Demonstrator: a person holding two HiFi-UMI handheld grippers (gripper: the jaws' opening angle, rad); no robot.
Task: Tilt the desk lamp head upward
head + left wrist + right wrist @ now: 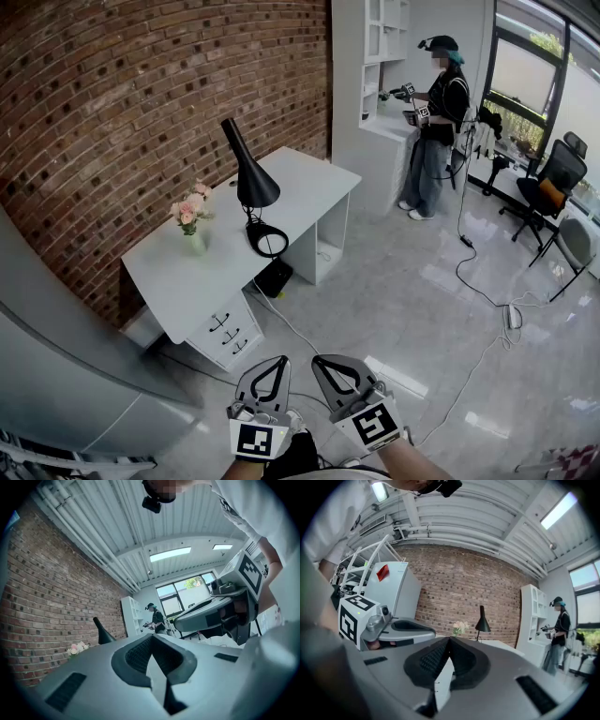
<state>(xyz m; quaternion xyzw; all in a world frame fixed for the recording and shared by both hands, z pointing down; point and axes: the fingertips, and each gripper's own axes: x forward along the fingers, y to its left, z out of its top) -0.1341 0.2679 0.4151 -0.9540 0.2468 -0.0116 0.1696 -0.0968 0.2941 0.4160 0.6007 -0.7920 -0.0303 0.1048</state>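
A black desk lamp (251, 178) stands on the white desk (305, 183), its cone head pointing down over its round base (267, 240). It also shows small and far off in the left gripper view, lamp (103, 632), and in the right gripper view, lamp (482, 622). My left gripper (278, 360) and right gripper (320, 360) are side by side at the bottom of the head view, over the floor and well short of the desk. Both are shut with nothing between the jaws, as the left gripper (152, 637) and right gripper (449, 639) show close up.
A vase of pink flowers (191, 217) stands left of the lamp. A drawer unit (228, 330) sits under the desk's near end. A grey cabinet (66, 375) is at the left. A person (437, 122) stands by the white shelf; cables (473, 281) cross the floor; an office chair (555, 178) is far right.
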